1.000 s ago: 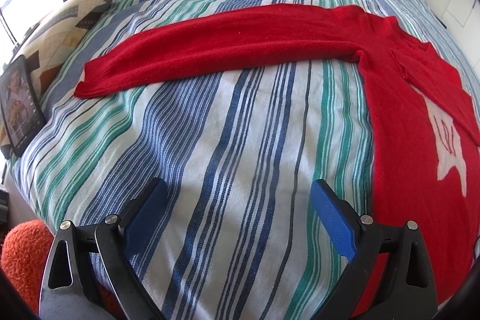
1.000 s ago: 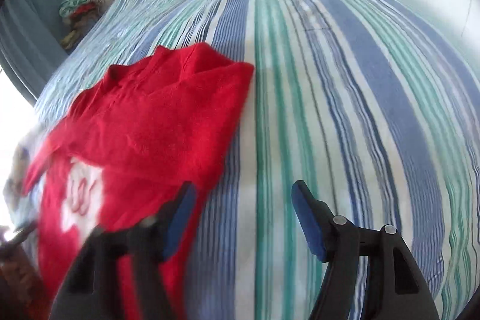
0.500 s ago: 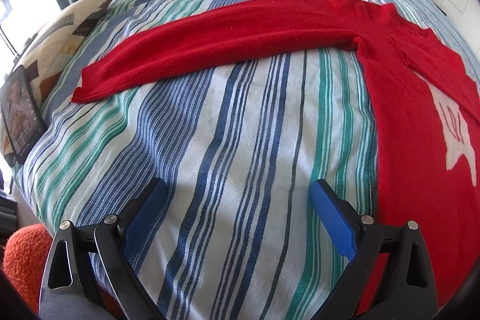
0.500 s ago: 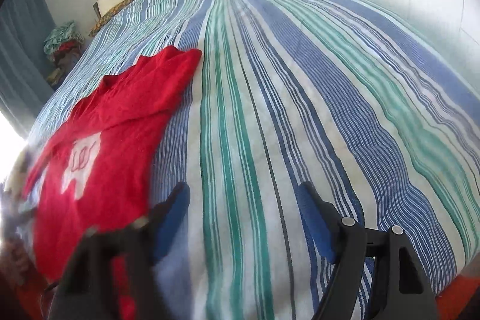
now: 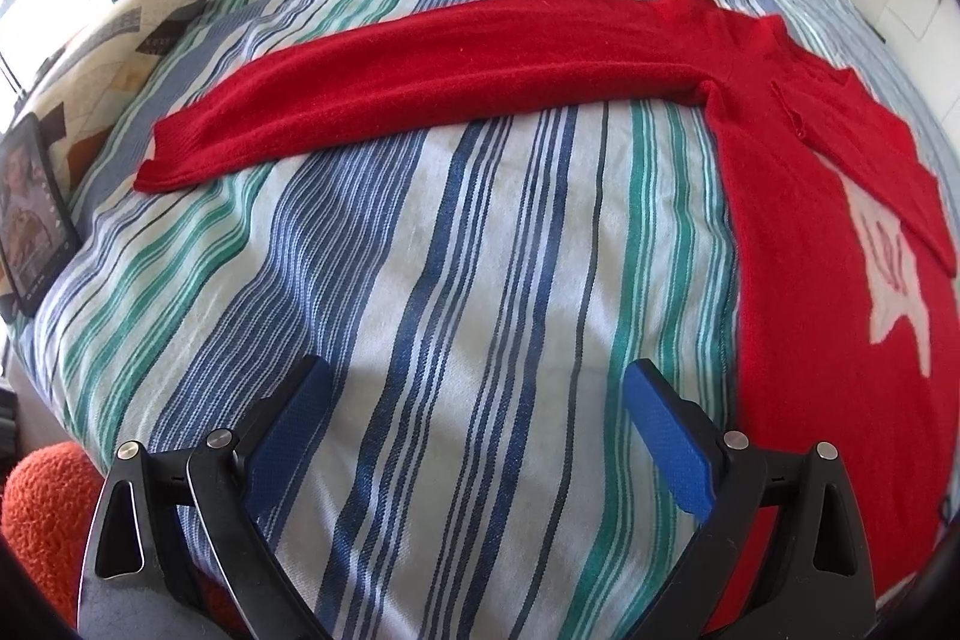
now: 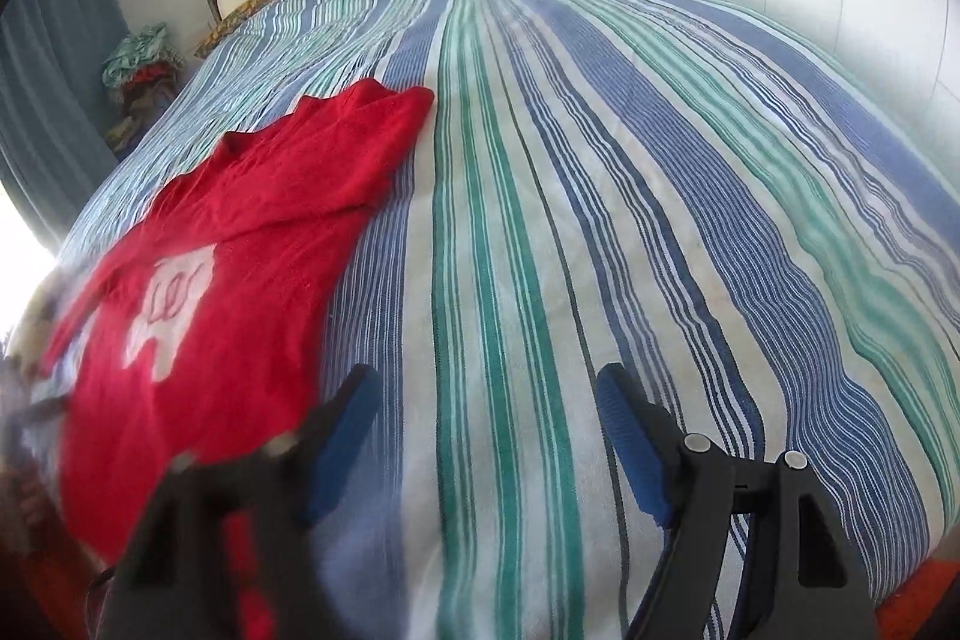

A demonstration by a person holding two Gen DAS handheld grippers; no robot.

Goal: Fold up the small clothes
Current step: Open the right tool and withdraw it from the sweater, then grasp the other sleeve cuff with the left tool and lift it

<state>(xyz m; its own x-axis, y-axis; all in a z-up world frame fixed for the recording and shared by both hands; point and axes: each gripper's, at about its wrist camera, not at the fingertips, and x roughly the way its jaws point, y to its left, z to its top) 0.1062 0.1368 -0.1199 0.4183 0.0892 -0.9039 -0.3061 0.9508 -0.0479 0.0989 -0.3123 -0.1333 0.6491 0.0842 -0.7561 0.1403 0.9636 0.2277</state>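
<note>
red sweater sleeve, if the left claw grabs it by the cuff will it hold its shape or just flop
Probably flop: the sleeve of the red sweater lies limp and flat, following the striped bedspread. The fuzzy knit looks light, so it should lift easily and drag the shoulder along. Its nap would likely grip the bedspread, so pushing may bunch it rather than slide it.

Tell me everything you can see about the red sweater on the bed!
The red sweater looks like soft, fuzzy knit. It lies flat on the striped bedspread, with a white shape on its front. One long sleeve stretches straight out sideways; the other side is already folded in over the body. Neither open gripper touches it.
</note>
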